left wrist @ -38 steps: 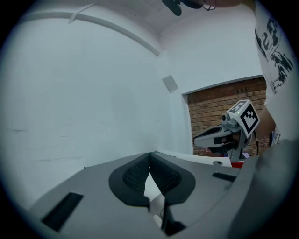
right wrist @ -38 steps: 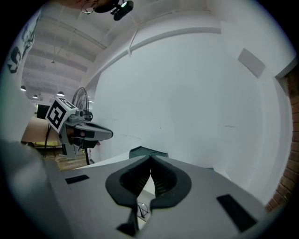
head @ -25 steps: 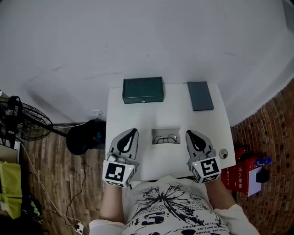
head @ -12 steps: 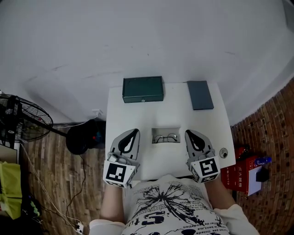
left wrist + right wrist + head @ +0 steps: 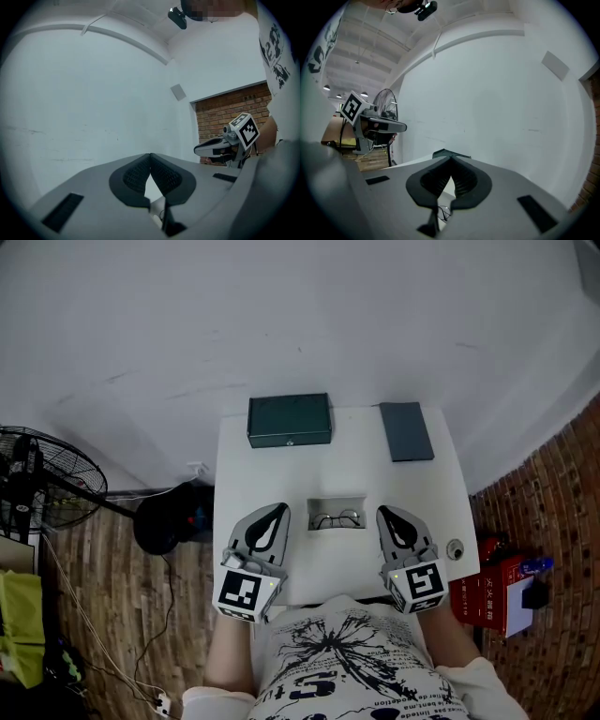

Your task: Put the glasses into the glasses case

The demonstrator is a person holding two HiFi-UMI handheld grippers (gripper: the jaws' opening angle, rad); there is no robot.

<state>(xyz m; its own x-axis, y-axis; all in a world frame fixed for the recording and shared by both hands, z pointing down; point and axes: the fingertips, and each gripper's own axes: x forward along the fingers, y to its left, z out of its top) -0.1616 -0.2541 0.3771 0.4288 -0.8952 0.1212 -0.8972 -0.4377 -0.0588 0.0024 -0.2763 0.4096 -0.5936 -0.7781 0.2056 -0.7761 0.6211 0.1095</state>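
A pair of thin-rimmed glasses (image 5: 337, 519) lies in a shallow white tray (image 5: 336, 502) at the middle of the small white table (image 5: 356, 465). The dark green glasses case (image 5: 290, 421) sits shut at the table's far left. My left gripper (image 5: 275, 513) hovers just left of the tray, jaws shut and empty. My right gripper (image 5: 385, 514) hovers just right of it, also shut and empty. In the right gripper view a bit of the glasses (image 5: 444, 212) shows below the shut tips (image 5: 451, 160), and the case (image 5: 451, 153) peeks above them. The left gripper (image 5: 150, 156) points at the wall.
A flat dark grey pad (image 5: 407, 432) lies at the table's far right. A small round object (image 5: 456, 548) sits near the right edge. On the floor stand a fan (image 5: 42, 486) at left, a black bag (image 5: 167, 519), and red boxes (image 5: 497, 592) at right.
Both grippers have crept slightly forward toward the tray. Glasses and case have not moved.
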